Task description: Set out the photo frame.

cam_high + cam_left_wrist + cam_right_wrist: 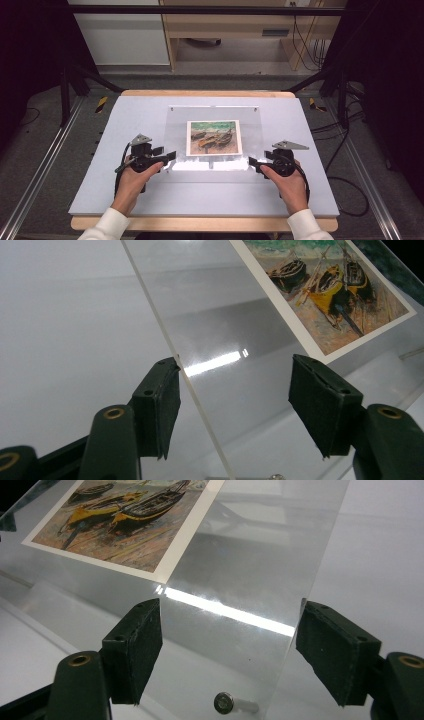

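Surface: a pale grey board (100, 165) lies on the wooden table (200, 223) and carries everything.
Clear sheet: a see-through plastic sheet (215, 117) sits in the middle of the surface, its far edge towards the back, its near edge lifted off the board.
Picture: a print of boats on a beach (214, 137) lies under the clear sheet, at its centre (white border all round).
Left gripper: the left gripper (167, 156) is at the near left corner of the sheet; in the left gripper view its jaws stand apart, with the left side edge of the sheet running between them and one pad (161, 405) right at that edge, the other well off it. Whether that pad touches the edge, I cannot tell.
Right gripper: the right gripper (253, 162) is at the near right corner; in the right gripper view its jaws are spread either side of the sheet's right strip, one pad (336, 650) just beside the sheet's edge, neither seen pressing.
Peg: a small metal peg (225, 703) stands under that corner.
Hands: each hand (135, 180) rests low on the surface near the front edge.
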`<state>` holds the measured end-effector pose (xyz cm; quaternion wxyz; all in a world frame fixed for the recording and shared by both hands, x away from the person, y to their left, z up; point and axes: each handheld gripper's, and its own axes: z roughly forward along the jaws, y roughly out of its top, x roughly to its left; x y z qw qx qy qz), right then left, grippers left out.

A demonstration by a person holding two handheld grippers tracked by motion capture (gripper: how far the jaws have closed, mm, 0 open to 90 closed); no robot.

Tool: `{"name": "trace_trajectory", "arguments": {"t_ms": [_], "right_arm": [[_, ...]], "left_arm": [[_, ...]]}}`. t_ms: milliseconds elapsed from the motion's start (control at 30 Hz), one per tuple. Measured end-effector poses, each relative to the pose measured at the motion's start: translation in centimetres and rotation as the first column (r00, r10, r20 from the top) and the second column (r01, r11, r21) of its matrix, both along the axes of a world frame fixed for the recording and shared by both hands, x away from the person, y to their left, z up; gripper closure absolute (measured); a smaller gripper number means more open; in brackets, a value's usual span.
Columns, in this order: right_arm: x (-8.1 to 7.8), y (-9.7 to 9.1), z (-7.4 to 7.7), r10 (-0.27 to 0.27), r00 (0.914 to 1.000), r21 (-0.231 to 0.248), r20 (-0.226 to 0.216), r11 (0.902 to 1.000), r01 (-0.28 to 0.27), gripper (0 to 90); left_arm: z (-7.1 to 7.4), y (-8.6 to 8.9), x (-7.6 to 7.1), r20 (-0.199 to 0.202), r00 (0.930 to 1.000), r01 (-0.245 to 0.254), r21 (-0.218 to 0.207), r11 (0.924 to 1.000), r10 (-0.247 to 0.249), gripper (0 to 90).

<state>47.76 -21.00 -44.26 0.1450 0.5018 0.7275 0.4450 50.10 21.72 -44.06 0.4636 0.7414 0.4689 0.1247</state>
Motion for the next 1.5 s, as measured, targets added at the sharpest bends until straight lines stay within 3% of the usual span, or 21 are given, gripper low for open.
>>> {"name": "trace_trajectory", "arguments": {"t_ms": [667, 1033, 1500], "right_arm": [[-1.0, 0.0, 0.2, 0.015, 0.9992, -0.048, 0.036, 0.9988, -0.013, 30.0], [-1.8, 0.1, 0.3, 0.021, 0.9981, -0.081, 0.059, 0.9966, -0.016, 33.0], [-2.7, 0.1, 0.4, 0.01, 0.997, -0.107, 0.077, 0.9943, -0.001, 38.1]], "left_arm": [[0.5, 0.0, -1.1, 0.014, 0.9999, -0.009, 0.027, 0.9996, 0.009, 42.2], [0.9, -0.5, -2.1, 0.035, 0.9992, -0.023, 0.071, 0.9972, 0.02, 43.1], [1.0, -0.4, -3.1, 0.055, 0.9982, -0.027, 0.09, 0.9956, 0.022, 47.1]]}}
